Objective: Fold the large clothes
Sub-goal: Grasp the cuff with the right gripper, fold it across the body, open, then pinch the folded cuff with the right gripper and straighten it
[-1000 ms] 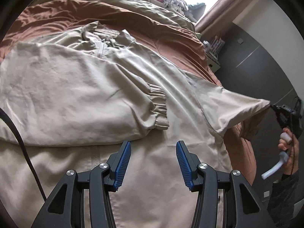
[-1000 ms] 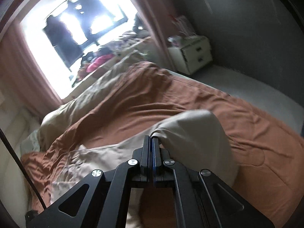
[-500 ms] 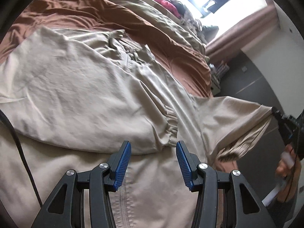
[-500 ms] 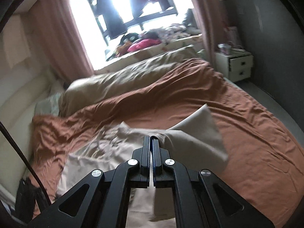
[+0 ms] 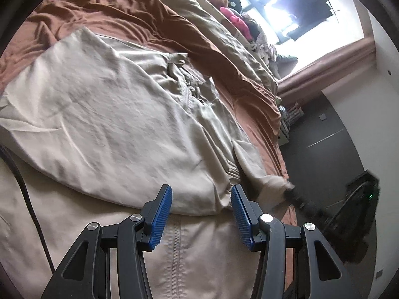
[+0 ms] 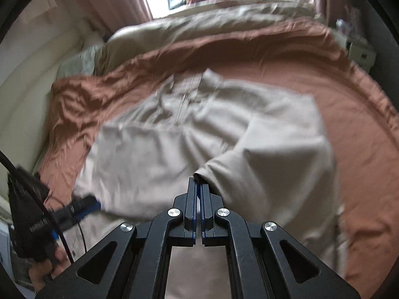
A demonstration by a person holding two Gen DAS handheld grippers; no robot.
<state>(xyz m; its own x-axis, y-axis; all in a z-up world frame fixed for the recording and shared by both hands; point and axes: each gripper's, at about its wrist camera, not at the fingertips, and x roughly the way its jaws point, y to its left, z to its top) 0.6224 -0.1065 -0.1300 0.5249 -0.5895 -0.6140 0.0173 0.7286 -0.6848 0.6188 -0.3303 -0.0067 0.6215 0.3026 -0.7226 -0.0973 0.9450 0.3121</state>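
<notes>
**Second sleeve coming across; body folds not yet made**

Left wrist view: The beige jacket [image 5: 104,114] is lying front-up on the bed [image 5: 119,12], spread over the rust-brown cover, with its zip running up the middle toward the collar. One sleeve is already lying folded across the chest, its gathered cuff ending just beyond the left tool [image 5: 201,218]. That tool is hovering above the lower front with its blue pads spread apart and nothing between them; it is gripping no cloth. At the right edge of the jacket the other sleeve [image 5: 259,174] is blurring as it is being drawn inward by the right tool [image 5: 290,191], which shows only as a dark smear there.

Right wrist view: The right tool [image 6: 198,186] is pinching the edge of the second sleeve [image 6: 274,164] with its pads pressed together on the fabric, and the sleeve is hanging from it in a raised tent above the jacket's body [image 6: 154,154]. The sleeve is not yet lying flat on the chest. The left tool [image 6: 82,205] is showing at the lower left, near the hem side, held by a hand.

Judged from this, the fold is roughly at its midpoint: one sleeve is in, the second is on its way over, and laying it down, smoothing it and folding the body up from hem to collar are still waiting.
</notes>
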